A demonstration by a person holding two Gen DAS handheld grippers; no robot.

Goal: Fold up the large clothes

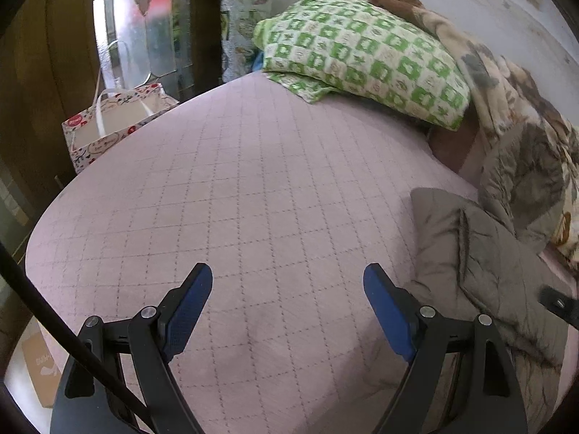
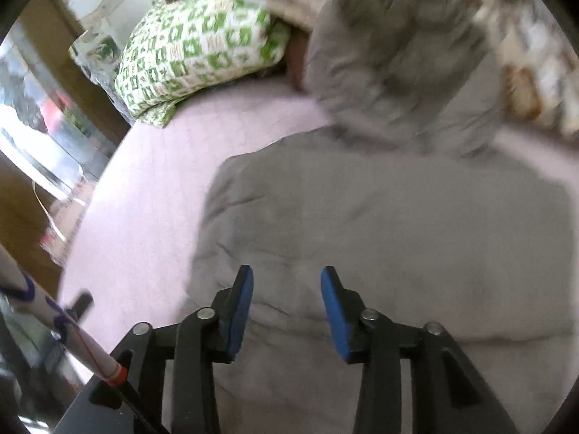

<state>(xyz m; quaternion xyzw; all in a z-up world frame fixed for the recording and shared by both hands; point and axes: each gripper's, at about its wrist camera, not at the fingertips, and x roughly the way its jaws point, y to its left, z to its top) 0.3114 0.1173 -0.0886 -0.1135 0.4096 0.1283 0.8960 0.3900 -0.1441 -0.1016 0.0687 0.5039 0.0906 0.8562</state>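
A grey padded jacket (image 2: 398, 217) with a hood (image 2: 394, 68) lies spread on a pink quilted bed (image 1: 235, 188). In the left wrist view the jacket (image 1: 481, 267) lies at the right. My left gripper (image 1: 287, 278) is open and empty, above bare pink cover to the left of the jacket. My right gripper (image 2: 286, 282) is open and empty, just above the jacket's lower part. The right wrist view is blurred by motion.
A green-and-white checked pillow (image 1: 365, 50) lies at the head of the bed, with a floral beige blanket (image 1: 521, 115) along the right side. A patterned paper bag (image 1: 108, 123) stands beyond the bed's left edge by a wooden wardrobe (image 1: 47, 72).
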